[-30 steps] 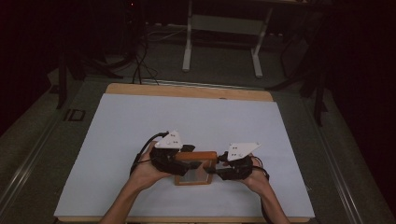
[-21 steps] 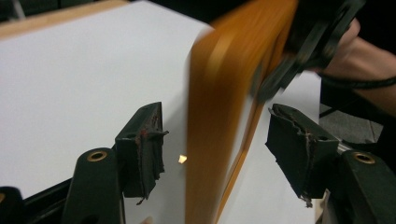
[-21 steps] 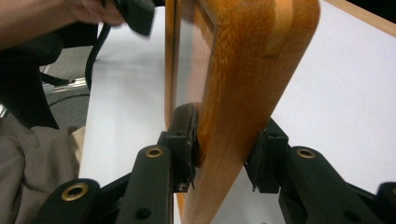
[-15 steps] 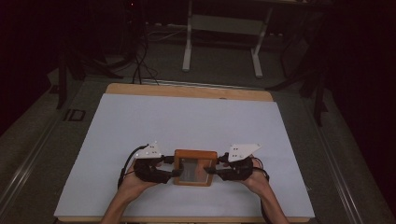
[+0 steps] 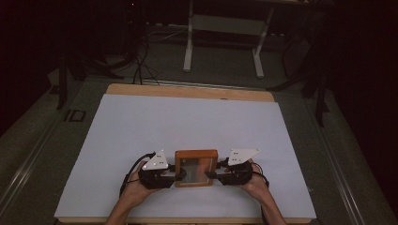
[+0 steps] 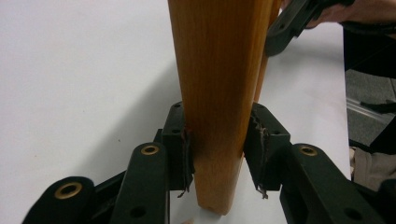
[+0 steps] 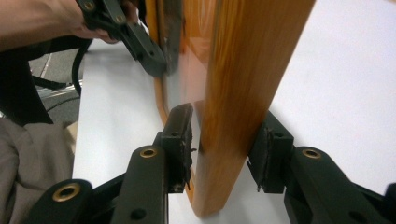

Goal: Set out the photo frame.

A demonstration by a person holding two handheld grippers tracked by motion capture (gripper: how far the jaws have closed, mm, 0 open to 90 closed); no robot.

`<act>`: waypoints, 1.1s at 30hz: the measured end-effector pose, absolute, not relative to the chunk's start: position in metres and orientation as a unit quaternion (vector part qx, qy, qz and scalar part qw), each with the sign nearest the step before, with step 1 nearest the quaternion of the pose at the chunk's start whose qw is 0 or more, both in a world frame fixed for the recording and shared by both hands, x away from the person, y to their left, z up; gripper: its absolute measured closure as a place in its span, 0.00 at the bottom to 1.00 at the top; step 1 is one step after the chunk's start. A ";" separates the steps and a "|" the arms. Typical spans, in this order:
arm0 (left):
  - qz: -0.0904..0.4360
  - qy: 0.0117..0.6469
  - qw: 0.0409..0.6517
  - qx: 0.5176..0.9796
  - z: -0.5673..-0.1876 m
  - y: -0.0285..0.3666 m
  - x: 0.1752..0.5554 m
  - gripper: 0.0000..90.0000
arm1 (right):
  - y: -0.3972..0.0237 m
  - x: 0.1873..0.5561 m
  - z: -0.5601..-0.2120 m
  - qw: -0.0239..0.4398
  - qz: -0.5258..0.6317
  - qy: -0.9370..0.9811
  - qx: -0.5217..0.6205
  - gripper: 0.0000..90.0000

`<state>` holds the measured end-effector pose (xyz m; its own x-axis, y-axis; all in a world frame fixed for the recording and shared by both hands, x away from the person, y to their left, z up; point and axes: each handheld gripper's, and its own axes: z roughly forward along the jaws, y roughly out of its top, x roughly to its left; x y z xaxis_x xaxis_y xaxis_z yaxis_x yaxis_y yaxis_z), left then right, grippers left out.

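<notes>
In the high view, a wooden frame (image 5: 196,168) with a grey pane in it is sitting near the front edge of a white sheet (image 5: 187,126) that is covering the table (image 5: 187,91). The left gripper (image 5: 179,174) is reaching in at the frame's left side and the right gripper (image 5: 210,174) at its right side, each held by a hand (image 5: 133,192) coming up from the sheet's front edge; the right hand (image 5: 256,183) is lying just right of the frame.

In the left gripper view, the left gripper (image 6: 215,140) is closing narrowly on the frame's wooden edge (image 6: 217,93), one pad pressing the left face, the other just at the right face. The other gripper (image 6: 299,21) is showing beyond the frame.

In the right gripper view, the right gripper (image 7: 224,140) is straddling the frame's edge (image 7: 243,93); the right pad is touching the wood, while whether the left pad is touching the pane side cannot be told. The other gripper (image 7: 128,30) is gripping the frame's far side.
</notes>
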<state>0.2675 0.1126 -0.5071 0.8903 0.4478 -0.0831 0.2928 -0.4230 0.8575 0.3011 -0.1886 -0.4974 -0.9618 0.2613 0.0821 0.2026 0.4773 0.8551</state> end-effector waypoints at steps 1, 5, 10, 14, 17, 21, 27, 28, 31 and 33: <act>0.079 0.222 0.490 0.839 -0.507 0.113 0.267 0.72 | -0.189 0.302 -0.500 0.028 0.493 0.858 0.140 0.70; 0.071 0.230 0.493 0.836 -0.507 0.113 0.269 0.72 | -0.191 0.304 -0.501 0.015 0.501 0.853 0.149 0.71; 0.055 0.242 0.500 0.830 -0.507 0.114 0.273 0.72 | -0.192 0.306 -0.502 0.003 0.507 0.847 0.160 0.72; 0.051 0.250 0.507 0.823 -0.507 0.113 0.277 0.72 | -0.193 0.308 -0.502 0.003 0.509 0.844 0.169 0.72; 0.045 0.259 0.512 0.818 -0.507 0.114 0.280 0.71 | -0.194 0.311 -0.502 -0.004 0.511 0.841 0.177 0.72; 0.040 0.271 0.520 0.809 -0.505 0.115 0.284 0.70 | -0.194 0.314 -0.501 -0.005 0.517 0.835 0.188 0.71; 0.041 0.293 0.529 0.795 -0.504 0.114 0.293 0.68 | -0.194 0.319 -0.499 -0.002 0.527 0.824 0.205 0.71; 0.040 0.299 0.530 0.792 -0.504 0.113 0.295 0.67 | -0.194 0.320 -0.499 -0.001 0.528 0.823 0.208 0.71; 0.042 0.313 0.532 0.786 -0.505 0.113 0.300 0.65 | -0.193 0.324 -0.500 0.002 0.528 0.820 0.223 0.71; 0.043 0.318 0.532 0.784 -0.505 0.114 0.302 0.65 | -0.191 0.326 -0.501 0.004 0.528 0.819 0.227 0.71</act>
<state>0.3018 0.1136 -0.5052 0.7937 0.5442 -0.2717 0.4537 -0.2320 0.8604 0.3258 -0.1914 -0.5008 -0.8966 0.3761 0.2340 0.3685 0.3400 0.8652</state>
